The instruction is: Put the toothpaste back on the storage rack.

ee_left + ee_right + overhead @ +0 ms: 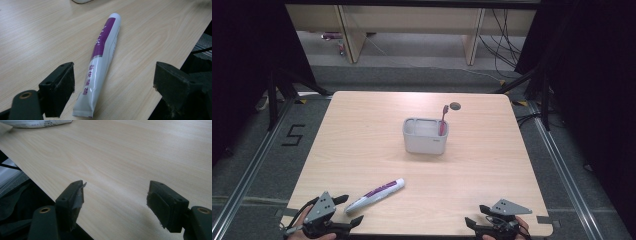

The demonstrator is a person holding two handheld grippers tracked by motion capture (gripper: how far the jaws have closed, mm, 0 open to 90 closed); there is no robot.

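A white and purple toothpaste tube (376, 194) lies flat near the table's front left, cap end pointing toward the middle. My left gripper (348, 210) is open at the tube's crimped end. In the left gripper view the tube (100, 62) lies between the spread jaws of the left gripper (113, 87), closer to the left one, and touches neither. A grey holder (424, 135) stands mid-table with a red toothbrush (443, 120) upright in its right part. My right gripper (478, 215) is open and holds nothing at the front right edge. In its own view the right gripper (115, 200) is over bare wood, with the tube (37, 122) far off.
A round cable hole (455, 106) sits behind the holder. The table's front edge (37, 182) runs just left of my right jaws. Dark curtains flank the table, a "5" mark (293, 135) is on the floor at left, and cables (507, 45) lie beyond.
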